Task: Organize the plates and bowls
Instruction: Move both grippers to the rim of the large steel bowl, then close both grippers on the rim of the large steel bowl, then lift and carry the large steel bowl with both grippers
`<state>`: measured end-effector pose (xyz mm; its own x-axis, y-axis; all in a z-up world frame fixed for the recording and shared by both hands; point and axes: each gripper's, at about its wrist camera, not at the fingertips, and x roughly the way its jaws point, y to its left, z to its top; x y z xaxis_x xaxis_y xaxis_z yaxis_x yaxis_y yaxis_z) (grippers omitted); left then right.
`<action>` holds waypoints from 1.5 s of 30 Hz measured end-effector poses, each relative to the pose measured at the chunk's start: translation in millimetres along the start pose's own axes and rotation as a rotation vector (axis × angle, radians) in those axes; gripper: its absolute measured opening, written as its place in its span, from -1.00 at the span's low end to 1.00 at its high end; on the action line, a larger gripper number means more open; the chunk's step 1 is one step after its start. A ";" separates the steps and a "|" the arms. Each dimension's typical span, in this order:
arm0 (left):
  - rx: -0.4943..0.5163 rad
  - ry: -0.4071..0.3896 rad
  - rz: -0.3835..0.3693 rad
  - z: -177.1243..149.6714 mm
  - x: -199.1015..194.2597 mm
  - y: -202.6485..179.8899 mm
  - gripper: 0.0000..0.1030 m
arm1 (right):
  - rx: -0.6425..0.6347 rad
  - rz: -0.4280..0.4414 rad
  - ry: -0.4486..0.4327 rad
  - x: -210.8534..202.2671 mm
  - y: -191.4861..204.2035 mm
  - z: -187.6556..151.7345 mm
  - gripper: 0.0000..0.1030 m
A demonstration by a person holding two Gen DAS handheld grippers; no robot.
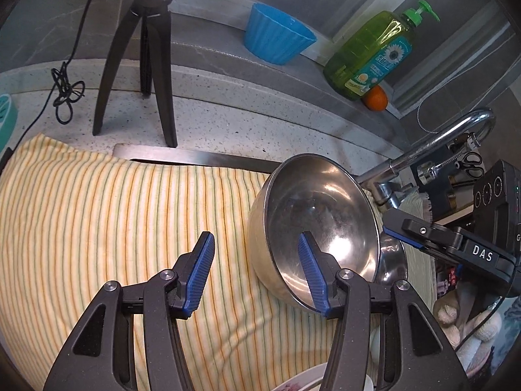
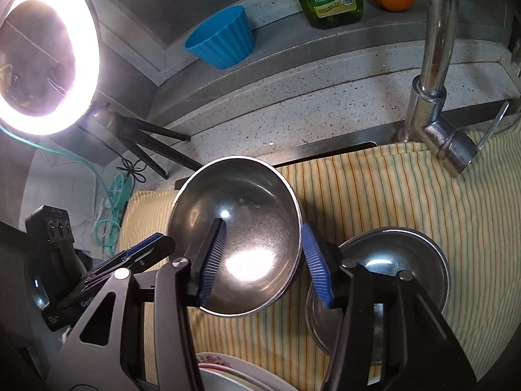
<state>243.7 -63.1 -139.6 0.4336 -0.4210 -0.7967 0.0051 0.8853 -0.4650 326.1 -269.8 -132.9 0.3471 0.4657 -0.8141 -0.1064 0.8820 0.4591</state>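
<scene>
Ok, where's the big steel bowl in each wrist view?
Left wrist: big steel bowl right of centre, tilted, on the striped cloth.
Right wrist: bowl centre, its rim between the right gripper's fingers.
Shared landmark: blue cup on the back ledge.

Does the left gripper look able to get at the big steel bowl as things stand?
Probably yes: the left gripper, jaws open, is right beside the big steel bowl, only striped cloth beneath; the right gripper straddles the opposite rim.
</scene>
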 end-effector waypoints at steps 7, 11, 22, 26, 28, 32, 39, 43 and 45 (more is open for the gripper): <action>-0.003 0.018 -0.004 2.6 9.1 0.3 -0.04 | -0.011 -0.065 0.011 10.4 -3.4 4.2 -0.19; 0.009 0.023 0.001 4.2 13.7 -0.5 -0.26 | -0.010 -0.083 0.029 18.8 -7.3 6.0 -0.37; 0.031 0.041 -0.007 5.4 23.7 -5.9 -0.60 | -0.030 -0.122 0.060 31.5 -10.6 2.1 -0.65; 0.032 0.033 0.005 4.1 19.1 -5.7 -0.60 | -0.042 -0.120 0.058 27.5 -4.7 -1.5 -0.65; 0.027 0.025 0.010 3.7 14.5 -4.0 -0.60 | -0.052 -0.115 0.056 25.4 0.5 -3.1 -0.65; 0.015 -0.002 0.021 2.0 0.9 2.9 -0.60 | -0.081 -0.099 0.054 21.1 15.7 -8.0 -0.65; -0.012 -0.042 0.039 -11.5 -31.0 20.4 -0.60 | -0.133 -0.062 0.064 17.0 45.7 -21.0 -0.65; -0.036 -0.064 0.051 -22.5 -51.3 32.5 -0.60 | -0.178 -0.040 0.079 18.1 66.9 -33.0 -0.65; -0.048 -0.079 0.059 -28.3 -62.3 38.1 -0.60 | -0.194 -0.030 0.089 20.7 76.6 -39.4 -0.65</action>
<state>191.4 -8.7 -118.6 0.5014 -0.3496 -0.7914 -0.0649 0.8970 -0.4373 288.4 -189.7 -128.6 0.2698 0.4363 -0.8584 -0.2777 0.8889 0.3645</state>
